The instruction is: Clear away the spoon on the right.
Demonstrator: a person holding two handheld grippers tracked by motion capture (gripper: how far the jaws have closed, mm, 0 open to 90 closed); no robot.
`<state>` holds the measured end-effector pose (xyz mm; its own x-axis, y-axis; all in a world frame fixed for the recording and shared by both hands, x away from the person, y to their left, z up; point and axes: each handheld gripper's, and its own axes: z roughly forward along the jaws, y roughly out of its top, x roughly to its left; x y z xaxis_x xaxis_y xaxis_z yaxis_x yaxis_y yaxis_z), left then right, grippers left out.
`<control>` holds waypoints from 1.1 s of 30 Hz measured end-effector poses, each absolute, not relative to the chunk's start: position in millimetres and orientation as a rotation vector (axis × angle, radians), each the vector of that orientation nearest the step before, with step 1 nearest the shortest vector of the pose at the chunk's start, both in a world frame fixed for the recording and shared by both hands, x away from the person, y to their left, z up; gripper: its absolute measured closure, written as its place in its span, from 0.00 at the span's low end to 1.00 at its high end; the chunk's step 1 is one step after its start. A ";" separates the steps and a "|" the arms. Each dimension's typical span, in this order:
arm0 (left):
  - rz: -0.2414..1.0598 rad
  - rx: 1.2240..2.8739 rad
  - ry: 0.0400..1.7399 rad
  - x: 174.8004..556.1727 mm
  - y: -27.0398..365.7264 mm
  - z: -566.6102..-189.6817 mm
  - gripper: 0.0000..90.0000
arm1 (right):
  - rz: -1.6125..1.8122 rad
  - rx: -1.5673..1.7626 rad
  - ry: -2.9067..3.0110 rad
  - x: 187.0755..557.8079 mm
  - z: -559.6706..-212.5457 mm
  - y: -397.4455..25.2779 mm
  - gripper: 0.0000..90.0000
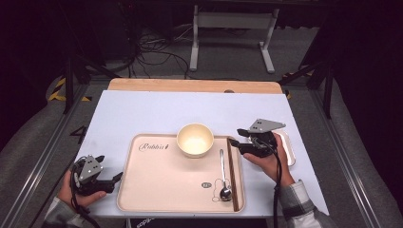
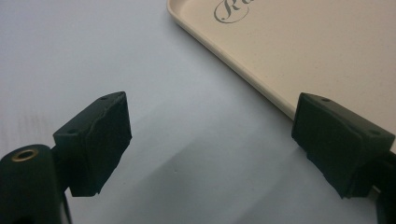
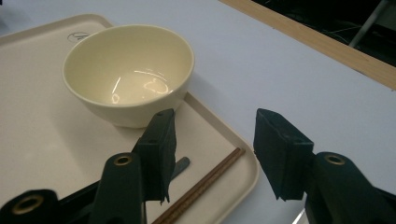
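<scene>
Chopsticks point(image 1: 232, 173): I see them lying along the tray's 3 o'clock rim, on the tray, just below my right gripper.
Right gripper point(image 1: 234, 139): jaws spread wide, holding nothing, hovering over the chopsticks' far end.
Spoon point(image 1: 223, 178): beside the chopsticks toward 9 o'clock, bowl end nearest me.
Bowl point(image 1: 195, 139): empty, at the tray's 12 o'clock edge.
Tray point(image 1: 157, 185): beige, centred on the pale table point(image 1: 142, 111).
Left gripper point(image 1: 119, 176): jaws wide, empty, just off the tray's 9 o'clock edge.
</scene>
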<state>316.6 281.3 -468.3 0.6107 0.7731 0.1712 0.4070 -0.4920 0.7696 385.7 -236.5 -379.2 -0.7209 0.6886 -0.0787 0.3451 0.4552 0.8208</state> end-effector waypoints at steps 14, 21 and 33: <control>0.675 2.142 0.916 316.3 281.0 -468.0 0.14 | 1.096 0.852 2.317 364.7 -387.8 -261.6 0.50; 0.670 2.143 0.916 316.6 280.3 -468.4 0.14 | 1.071 0.869 2.308 356.4 -391.2 -274.9 0.48; 0.668 2.127 0.909 318.1 283.4 -467.7 0.14 | 1.008 1.008 2.218 354.0 -397.2 -325.7 0.46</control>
<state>318.1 283.4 -467.7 0.6175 0.7671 0.1739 0.3957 -0.4940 0.7742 354.0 -325.7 -397.2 -0.6009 0.7882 -0.1327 0.4184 0.4517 0.7880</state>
